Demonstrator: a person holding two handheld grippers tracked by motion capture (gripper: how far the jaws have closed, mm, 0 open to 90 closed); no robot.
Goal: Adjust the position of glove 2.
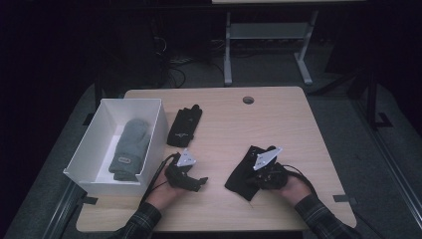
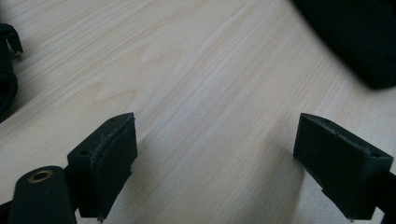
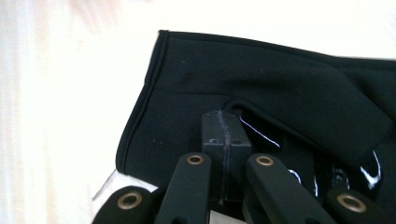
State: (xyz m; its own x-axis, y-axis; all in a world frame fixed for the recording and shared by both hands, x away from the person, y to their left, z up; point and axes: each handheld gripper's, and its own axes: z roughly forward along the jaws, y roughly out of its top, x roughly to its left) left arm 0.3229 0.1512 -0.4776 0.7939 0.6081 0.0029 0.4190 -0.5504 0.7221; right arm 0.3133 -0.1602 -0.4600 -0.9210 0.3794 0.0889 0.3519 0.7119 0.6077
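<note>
Right gripper (image 3: 225, 140), jaws pressed together on the soft black fabric glove (image 3: 224, 79), which lies on the pale wooden table (image 1: 298, 129) well right of the white open cardboard box (image 1: 154, 129). The glove looks light and limp, likely to sag; best pinched at its hemmed cuff. Left gripper (image 2: 215, 154) spread wide, empty, near the box; no lettering is legible on the grey knitted mitten (image 1: 130, 147) inside or the second black glove (image 1: 184, 125) just beside it.

Mitten (image 1: 128, 148) in box (image 1: 155, 130) at left, probably gloves (image 1: 184, 126) right of it
</note>
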